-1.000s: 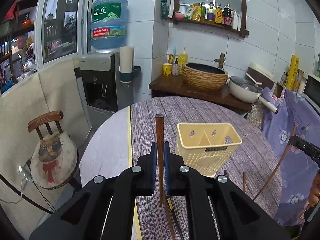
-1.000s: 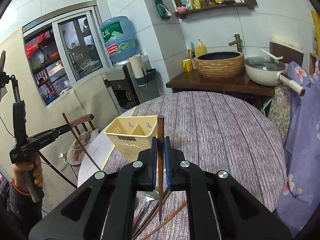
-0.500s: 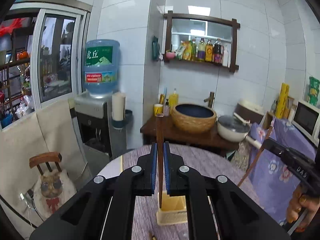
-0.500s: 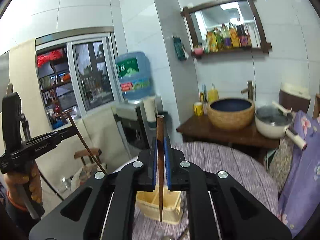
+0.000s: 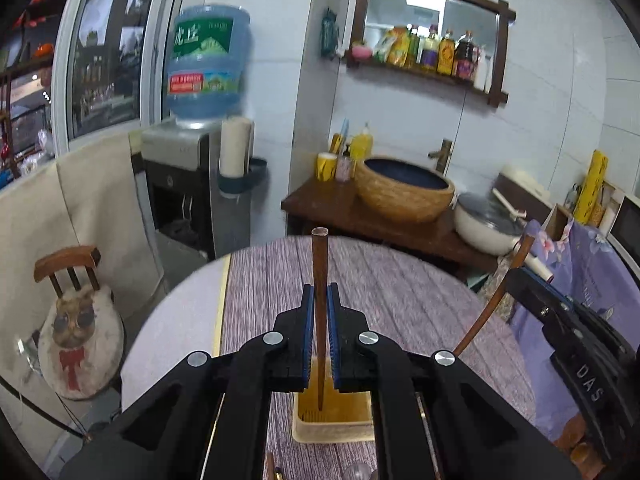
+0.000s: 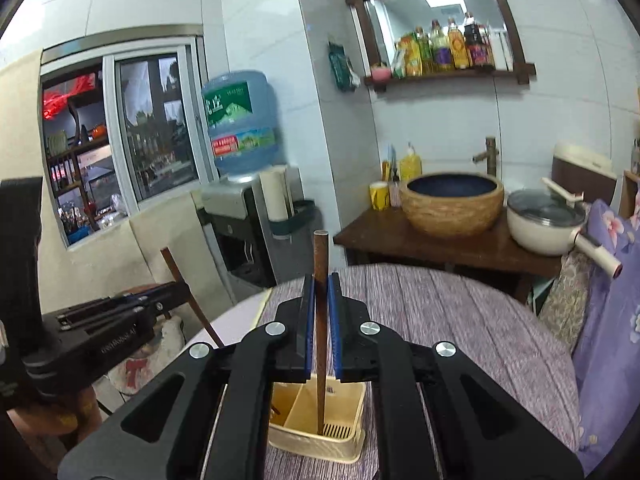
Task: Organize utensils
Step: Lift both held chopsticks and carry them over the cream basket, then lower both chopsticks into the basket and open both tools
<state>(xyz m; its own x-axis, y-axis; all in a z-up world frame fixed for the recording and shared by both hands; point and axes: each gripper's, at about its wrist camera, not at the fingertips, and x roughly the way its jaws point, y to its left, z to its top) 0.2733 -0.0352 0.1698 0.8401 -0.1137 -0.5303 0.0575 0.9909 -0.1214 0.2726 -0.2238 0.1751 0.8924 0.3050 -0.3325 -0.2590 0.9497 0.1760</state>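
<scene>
over the striped table (image 5: 400, 304), each claw, left (image 5: 319, 304) and right (image 6: 321, 300), still pinches a chopstick, tips now lowered inside the holder (image 6: 320, 436).

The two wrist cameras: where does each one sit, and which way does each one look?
Left wrist: on the left gripper, looking along its fingers, down at the yellow holder; the right gripper shows at right.
Right wrist: on the right gripper, above that holder; the left gripper shows at left.
Shared: holder, purple table, a gripped chopstick.

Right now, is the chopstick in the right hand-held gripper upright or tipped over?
Upright. The chopstick stands vertical, clamped in the right hand-held gripper, its tip down inside the yellow utensil caddy.
</scene>
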